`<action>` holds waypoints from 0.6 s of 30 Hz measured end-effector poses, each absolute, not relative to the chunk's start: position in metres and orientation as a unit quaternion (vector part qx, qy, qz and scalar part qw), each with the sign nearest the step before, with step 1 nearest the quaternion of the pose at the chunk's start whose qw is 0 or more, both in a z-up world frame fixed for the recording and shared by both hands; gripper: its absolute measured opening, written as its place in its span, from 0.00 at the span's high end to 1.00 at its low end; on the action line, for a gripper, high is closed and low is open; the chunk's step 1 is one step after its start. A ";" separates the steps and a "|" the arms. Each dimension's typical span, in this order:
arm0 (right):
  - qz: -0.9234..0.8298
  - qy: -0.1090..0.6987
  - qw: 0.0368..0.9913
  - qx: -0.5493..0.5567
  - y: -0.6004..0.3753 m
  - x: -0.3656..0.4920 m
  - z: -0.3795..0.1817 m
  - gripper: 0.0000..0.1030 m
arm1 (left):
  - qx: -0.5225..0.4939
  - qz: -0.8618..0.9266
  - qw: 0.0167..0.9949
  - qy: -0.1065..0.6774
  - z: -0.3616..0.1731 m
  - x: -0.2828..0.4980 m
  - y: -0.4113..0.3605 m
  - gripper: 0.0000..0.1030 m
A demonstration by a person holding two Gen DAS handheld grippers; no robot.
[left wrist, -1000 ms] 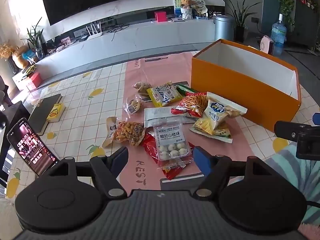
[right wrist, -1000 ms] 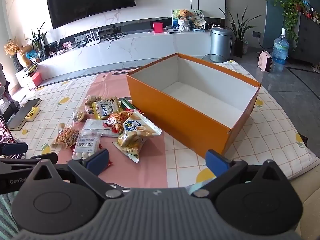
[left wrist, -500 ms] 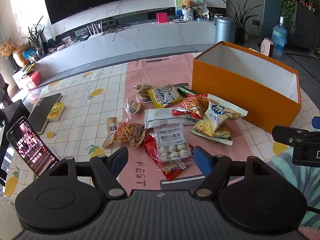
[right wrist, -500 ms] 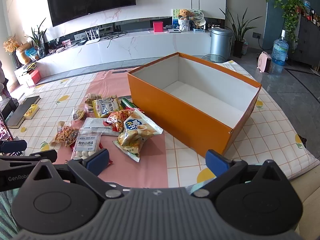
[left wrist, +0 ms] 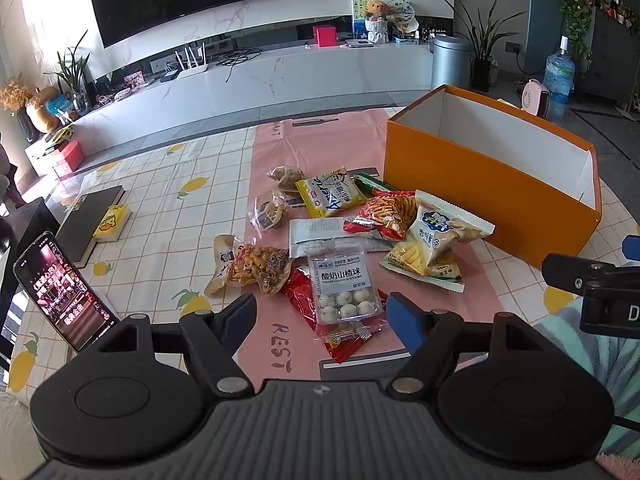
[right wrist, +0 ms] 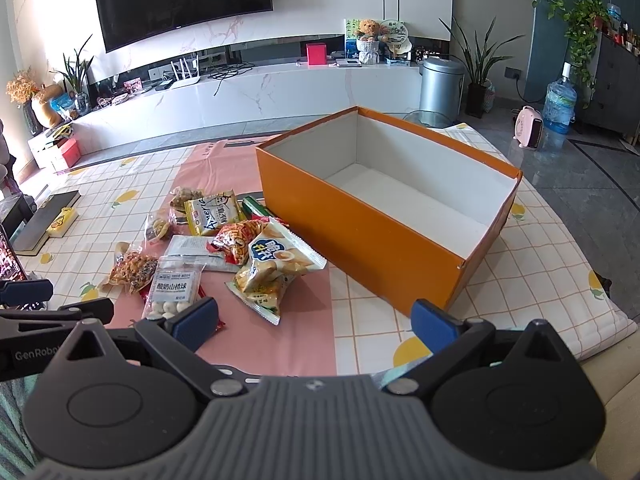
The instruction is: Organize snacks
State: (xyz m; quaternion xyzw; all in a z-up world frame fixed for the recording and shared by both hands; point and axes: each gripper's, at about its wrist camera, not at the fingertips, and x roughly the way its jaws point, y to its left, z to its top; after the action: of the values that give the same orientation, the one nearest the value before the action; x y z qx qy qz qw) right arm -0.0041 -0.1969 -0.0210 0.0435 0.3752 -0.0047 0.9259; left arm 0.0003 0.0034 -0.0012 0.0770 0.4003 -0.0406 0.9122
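Observation:
Several snack packs lie in a heap on the pink mat: a clear pack of white balls (left wrist: 344,286) (right wrist: 173,288), a pale chip bag (left wrist: 434,240) (right wrist: 276,258), a red stick-snack bag (left wrist: 384,216) (right wrist: 238,236) and a yellow bag (left wrist: 331,196) (right wrist: 214,212). To their right stands an empty orange box (left wrist: 480,196) (right wrist: 360,236) with a white inside. My left gripper (left wrist: 322,316) hangs open just short of the clear pack, holding nothing. My right gripper (right wrist: 314,320) is open over the mat in front of the box's near wall, also holding nothing.
A phone (left wrist: 60,288) leans upright at the table's left edge, beside a dark book (left wrist: 90,220) and a small yellow box (left wrist: 112,222). The checked tablecloth (right wrist: 540,272) ends near the box's right side. A TV console (right wrist: 280,84) runs along the far wall.
Both grippers have drifted slightly, so the snacks and box sit a little differently in view. Nothing was gripped or released.

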 end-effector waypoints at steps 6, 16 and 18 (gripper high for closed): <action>-0.004 0.374 0.926 0.039 -0.194 -0.005 -0.021 0.04 | 0.074 -0.039 0.912 0.402 -0.001 0.000 0.004 0.16; -0.004 0.374 0.927 0.037 -0.194 -0.005 -0.021 0.04 | 0.073 -0.041 0.912 0.402 -0.001 0.000 0.004 0.16; -0.004 0.374 0.927 0.036 -0.194 -0.005 -0.021 0.04 | 0.071 -0.041 0.912 0.403 -0.001 -0.001 0.004 0.16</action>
State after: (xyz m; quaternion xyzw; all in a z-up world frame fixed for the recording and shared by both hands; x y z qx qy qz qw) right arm -0.0048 -0.1938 -0.0207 0.0364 0.3736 -0.0036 0.9269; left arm -0.0005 0.0040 -0.0011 0.0715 0.4026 -0.0410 0.9117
